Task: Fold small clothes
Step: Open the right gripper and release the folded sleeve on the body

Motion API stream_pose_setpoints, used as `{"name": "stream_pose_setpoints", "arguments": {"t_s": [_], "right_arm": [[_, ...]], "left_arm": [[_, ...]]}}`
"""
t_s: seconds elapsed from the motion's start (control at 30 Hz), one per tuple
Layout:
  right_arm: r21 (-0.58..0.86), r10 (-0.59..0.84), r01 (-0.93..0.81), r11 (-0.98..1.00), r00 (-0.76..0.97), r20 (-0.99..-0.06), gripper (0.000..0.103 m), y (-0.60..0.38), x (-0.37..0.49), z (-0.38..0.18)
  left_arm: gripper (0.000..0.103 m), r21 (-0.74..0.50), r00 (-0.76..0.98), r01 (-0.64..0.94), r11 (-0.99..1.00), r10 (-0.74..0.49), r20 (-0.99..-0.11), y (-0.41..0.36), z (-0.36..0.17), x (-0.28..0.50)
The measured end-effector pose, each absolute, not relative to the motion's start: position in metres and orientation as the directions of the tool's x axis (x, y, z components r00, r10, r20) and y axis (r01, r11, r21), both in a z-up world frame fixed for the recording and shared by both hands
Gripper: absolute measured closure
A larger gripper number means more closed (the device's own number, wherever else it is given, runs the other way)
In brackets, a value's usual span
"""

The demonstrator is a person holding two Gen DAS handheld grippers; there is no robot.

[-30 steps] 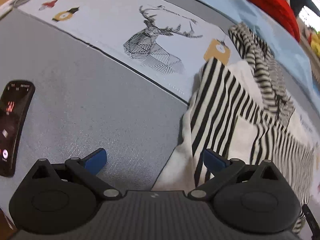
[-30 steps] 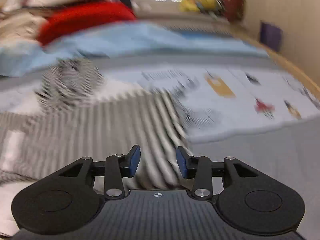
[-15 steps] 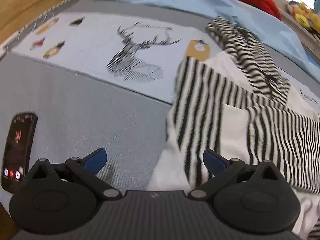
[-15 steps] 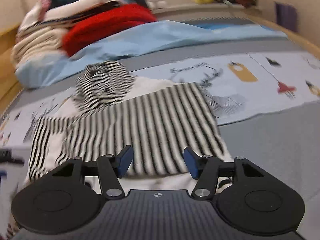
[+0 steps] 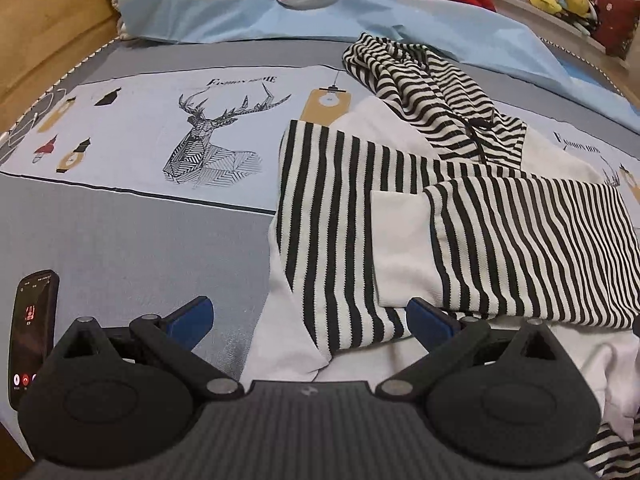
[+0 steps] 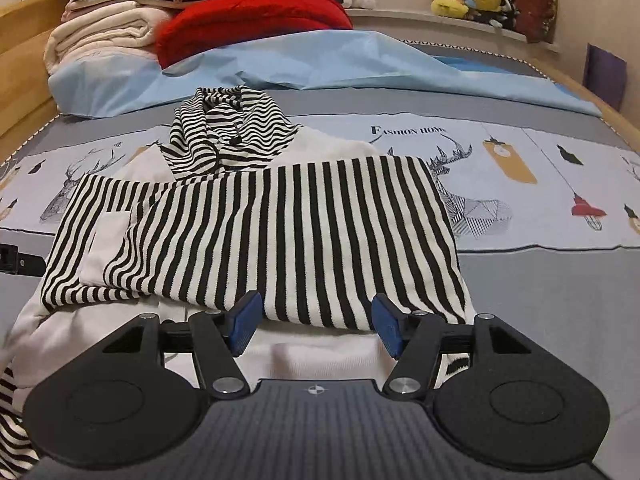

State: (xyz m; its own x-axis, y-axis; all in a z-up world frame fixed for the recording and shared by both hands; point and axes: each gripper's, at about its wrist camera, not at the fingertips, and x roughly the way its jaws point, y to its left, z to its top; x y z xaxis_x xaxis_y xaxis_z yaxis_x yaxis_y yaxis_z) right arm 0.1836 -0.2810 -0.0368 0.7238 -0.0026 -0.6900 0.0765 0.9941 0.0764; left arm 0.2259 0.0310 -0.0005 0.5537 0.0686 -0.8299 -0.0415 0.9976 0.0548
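The striped hooded garment (image 6: pixel 256 236) lies on the bed (image 6: pixel 540 300), directly ahead of both grippers. Its two striped sleeves are folded across the white body and overlap at the centre. The white cuff (image 5: pixel 400 248) of one sleeve lies on top. The hood (image 6: pixel 228 136) lies crumpled at 12 o'clock from the folded sleeves, touching the white shoulder area.

Change since half a second ago: both views now show the whole garment flat and sharp, where the earlier right wrist view was blurred and closer in. The sleeve folds have stayed where they were laid.

Right gripper (image 6: pixel 316 328): released, jaws opening. The white hem of the garment is seen below the gap, but neither pad presses on it.

Left gripper (image 5: pixel 308 320): released, jaws wide apart. The garment's left edge is seen through the gap; there is no contact with either pad.

A phone (image 5: pixel 32 336) lies on the grey sheet at 9 o'clock from the left gripper, well apart from the garment.

Assessment: the sleeve-folding step appears complete. The remaining work is probably to fold the body over, lower hem toward the hood. The hood may need tucking or flattening first, or the finished stack will sit uneven.
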Motion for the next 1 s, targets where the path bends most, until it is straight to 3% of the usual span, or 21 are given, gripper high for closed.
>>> {"name": "stream_pose_setpoints", "arguments": {"t_s": [1.0], "right_arm": [[0.045, -0.014, 0.065, 0.997, 0.703, -0.711, 0.040, -0.2780, 0.1882, -0.0436]], "left_arm": [[0.000, 0.065, 0.537, -0.040, 0.997, 0.076, -0.840, 0.0354, -0.0023, 0.2280]]}}
